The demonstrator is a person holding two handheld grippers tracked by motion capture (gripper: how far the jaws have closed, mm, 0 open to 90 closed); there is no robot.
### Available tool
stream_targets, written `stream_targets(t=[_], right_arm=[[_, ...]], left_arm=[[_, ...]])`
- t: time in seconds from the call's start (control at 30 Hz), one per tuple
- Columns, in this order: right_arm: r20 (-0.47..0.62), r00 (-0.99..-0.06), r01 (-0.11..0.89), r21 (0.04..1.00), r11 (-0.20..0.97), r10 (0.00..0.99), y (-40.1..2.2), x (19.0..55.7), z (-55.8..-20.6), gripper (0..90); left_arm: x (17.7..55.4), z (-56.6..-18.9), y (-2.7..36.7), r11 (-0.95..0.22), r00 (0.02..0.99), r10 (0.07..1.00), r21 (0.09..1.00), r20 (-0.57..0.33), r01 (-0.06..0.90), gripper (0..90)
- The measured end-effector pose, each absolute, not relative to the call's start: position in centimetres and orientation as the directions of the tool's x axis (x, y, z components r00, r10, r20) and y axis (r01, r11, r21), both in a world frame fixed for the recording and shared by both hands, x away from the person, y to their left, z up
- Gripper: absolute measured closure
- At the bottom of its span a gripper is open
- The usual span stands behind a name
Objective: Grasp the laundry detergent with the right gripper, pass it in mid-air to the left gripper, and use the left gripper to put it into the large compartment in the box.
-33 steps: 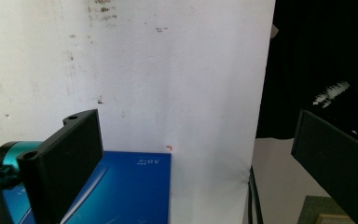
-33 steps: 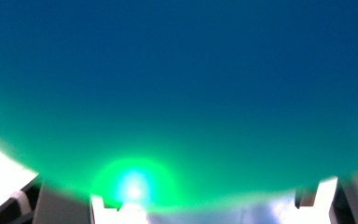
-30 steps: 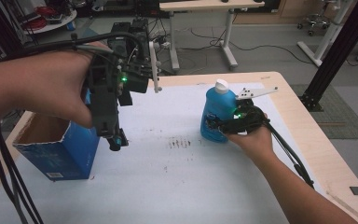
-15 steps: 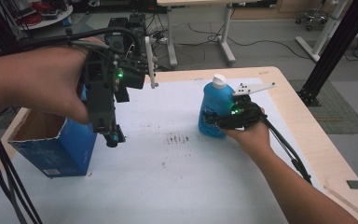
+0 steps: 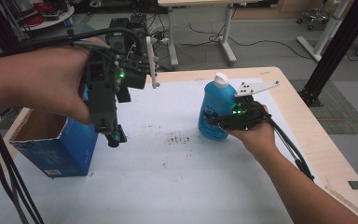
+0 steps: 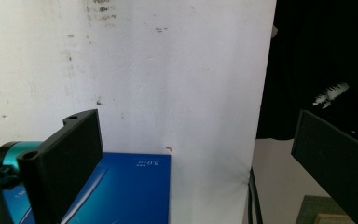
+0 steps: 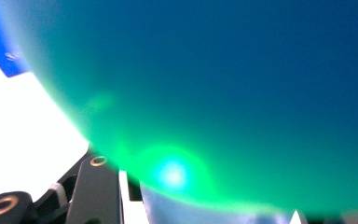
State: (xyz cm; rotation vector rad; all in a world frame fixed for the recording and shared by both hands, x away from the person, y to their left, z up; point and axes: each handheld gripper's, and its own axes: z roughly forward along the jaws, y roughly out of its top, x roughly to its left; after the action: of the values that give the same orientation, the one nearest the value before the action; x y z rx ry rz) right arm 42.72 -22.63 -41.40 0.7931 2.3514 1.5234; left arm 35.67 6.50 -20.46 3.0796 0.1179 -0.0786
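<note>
A blue plastic bottle (image 5: 214, 109) with a white cap stands upright on the white table cover, right of the middle. My right gripper (image 5: 218, 122) reaches in from the right at the bottle's lower half. Its jaws have just been closing and are now shut on the bottle, whose blue wall (image 7: 242, 79) sits close up in the right gripper view. My left gripper (image 5: 114, 138) hangs point-down above the table, beside an open blue cardboard box (image 5: 56, 147). Its jaws (image 6: 191, 158) stand open with nothing between them, over the box's blue side (image 6: 130, 191).
The white cover (image 5: 168, 182) has dark smudges near its middle. Bare wood of the table (image 5: 307, 126) runs along the right edge. Cables trail from both grippers. Desks, cables and a black frame post stand on the floor beyond the table.
The right gripper's jaws have closed in on the bottle. The bottle and right hand have shifted slightly. The left gripper has stayed above the box's edge.
</note>
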Motion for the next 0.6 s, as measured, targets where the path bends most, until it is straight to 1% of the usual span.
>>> stream_targets(t=[0.3, 0.6], right_arm=[[0.051, -0.906, 0.228, 0.895, 0.384, 0.420, -21.4, 40.0, -37.5, 46.0], [0.026, -0.975, 0.128, 0.878, 0.462, 0.219, -18.0, 36.1, -34.9, 46.0]], left_arm=[[35.5, -20.3, 5.7, -0.996, 0.997, 0.064, 0.056, -0.050, 0.067, 1.9], [35.4, -20.3, 4.5, -0.997, 0.998, 0.050, 0.053, -0.049, 0.052, 1.9]])
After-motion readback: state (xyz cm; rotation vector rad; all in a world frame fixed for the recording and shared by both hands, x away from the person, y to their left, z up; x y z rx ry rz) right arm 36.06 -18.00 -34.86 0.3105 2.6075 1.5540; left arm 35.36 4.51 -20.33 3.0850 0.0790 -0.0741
